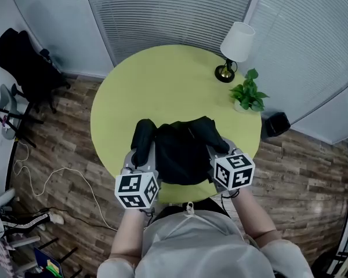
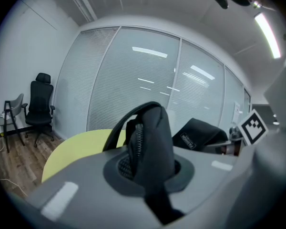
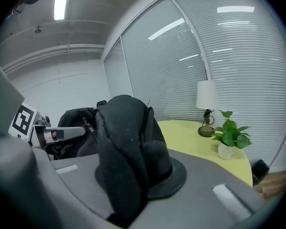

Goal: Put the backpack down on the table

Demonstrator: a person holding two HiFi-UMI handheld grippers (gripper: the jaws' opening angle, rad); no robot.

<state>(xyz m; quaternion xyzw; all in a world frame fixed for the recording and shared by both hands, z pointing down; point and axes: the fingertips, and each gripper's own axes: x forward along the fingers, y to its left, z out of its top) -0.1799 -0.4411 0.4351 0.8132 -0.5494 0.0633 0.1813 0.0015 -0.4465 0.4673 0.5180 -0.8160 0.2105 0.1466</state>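
Black fabric backpack [image 1: 182, 150] gripped on both sides.
The left gripper [image 2: 148, 171] has its fingers clamped on a zipped strap fold. The right gripper [image 3: 128, 175] has its fingers clamped on bunched fabric. The backpack is at 6 o'clock of the round yellow-green worktop [image 1: 162, 86], with a white-shaded lamp [image 1: 235, 48] at 1 o'clock.

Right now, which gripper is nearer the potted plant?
Right. The right gripper holds the backpack on the side toward the potted plant; the left gripper holds its opposite side, farther away.
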